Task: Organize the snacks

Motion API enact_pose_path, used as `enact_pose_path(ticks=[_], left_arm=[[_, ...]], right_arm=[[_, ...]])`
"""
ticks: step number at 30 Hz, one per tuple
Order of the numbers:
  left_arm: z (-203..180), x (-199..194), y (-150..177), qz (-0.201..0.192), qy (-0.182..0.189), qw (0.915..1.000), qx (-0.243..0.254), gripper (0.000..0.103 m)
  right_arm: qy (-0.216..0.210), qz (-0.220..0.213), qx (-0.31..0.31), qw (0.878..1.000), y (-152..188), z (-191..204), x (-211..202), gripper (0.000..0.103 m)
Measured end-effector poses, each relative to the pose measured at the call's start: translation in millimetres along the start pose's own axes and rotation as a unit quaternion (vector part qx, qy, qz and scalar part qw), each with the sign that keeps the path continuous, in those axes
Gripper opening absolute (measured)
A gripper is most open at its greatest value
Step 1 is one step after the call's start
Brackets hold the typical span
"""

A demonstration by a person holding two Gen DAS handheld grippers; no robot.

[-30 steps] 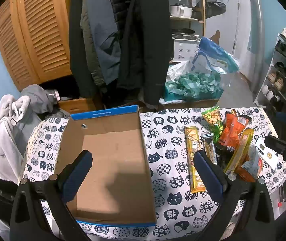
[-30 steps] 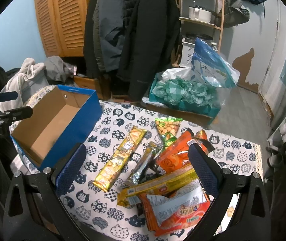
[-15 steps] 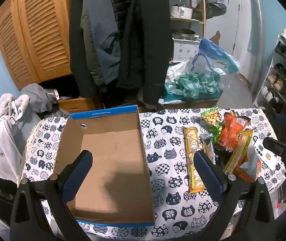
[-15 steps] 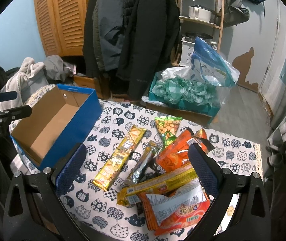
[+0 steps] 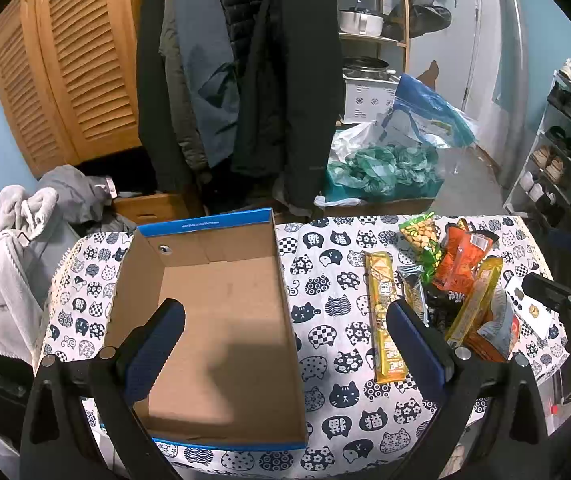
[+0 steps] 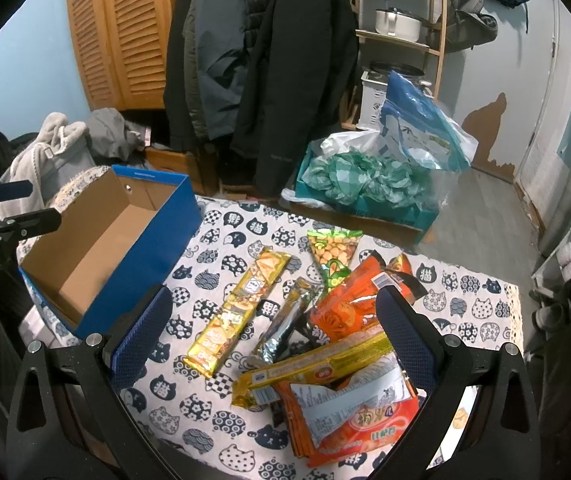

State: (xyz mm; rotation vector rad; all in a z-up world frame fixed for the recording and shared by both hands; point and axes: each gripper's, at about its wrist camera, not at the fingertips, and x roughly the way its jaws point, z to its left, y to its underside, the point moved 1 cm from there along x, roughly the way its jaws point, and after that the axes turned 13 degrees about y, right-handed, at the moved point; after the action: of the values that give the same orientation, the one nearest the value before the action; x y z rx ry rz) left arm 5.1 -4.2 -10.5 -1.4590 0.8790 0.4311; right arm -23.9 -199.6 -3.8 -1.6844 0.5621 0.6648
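Snacks [image 6: 325, 336] lie piled beside the empty box [image 5: 221, 312]; both tongs [image 5: 285, 344] [image 6: 273, 336] hover spread, holding nothing. Next: pick one packet.

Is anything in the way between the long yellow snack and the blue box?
Nothing visible is. The long yellow snack bar lies flat on the cat-print tablecloth, with only bare cloth between it and the blue box. The box is open on top and has nothing inside. The right gripper hangs open above the snacks, holding nothing.
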Motion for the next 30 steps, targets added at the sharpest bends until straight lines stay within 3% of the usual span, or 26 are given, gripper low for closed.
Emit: enact_pose_path(ticks=[30], left_arm=[[-2.7, -0.1, 1.7, 0.003, 0.000, 1.0000, -0.002, 0.102]], right_arm=[[0.001, 0.003, -0.001, 1.000, -1.1, -0.6, -0.1, 0.100]])
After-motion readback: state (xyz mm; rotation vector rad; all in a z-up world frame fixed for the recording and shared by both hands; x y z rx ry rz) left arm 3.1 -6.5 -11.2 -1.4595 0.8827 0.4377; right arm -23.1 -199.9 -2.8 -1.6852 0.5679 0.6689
